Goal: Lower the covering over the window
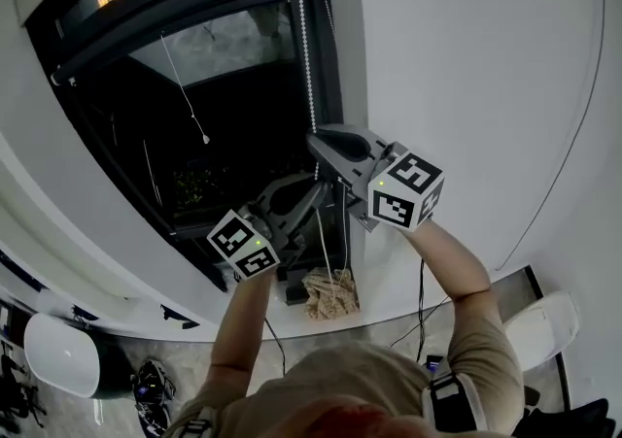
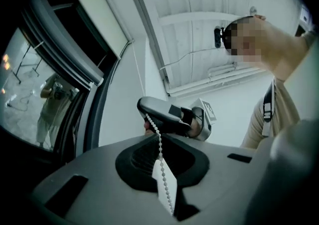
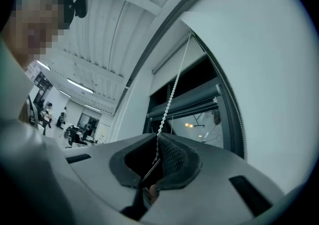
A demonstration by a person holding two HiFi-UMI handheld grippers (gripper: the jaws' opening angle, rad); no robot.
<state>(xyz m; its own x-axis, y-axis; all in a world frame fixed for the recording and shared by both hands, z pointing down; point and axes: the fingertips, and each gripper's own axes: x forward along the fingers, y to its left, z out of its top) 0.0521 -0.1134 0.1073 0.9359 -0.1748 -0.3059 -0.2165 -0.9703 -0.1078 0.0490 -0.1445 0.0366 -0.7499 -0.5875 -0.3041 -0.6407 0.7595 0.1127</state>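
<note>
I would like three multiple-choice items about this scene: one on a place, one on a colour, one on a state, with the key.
1. Which gripper is higher on the chain? A. left gripper B. right gripper C. both level
2. The chain is: A. black B. white C. red
3. The left gripper is: A. open B. shut on nothing C. shut on the chain
Key: B, it shows ahead, up the chain, in the left gripper view; B, pale beads; C, the chain is pinched between its jaws.

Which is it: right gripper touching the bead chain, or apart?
Touching. In the right gripper view the bead chain runs down into the right gripper, whose closed jaws pinch it.
</note>
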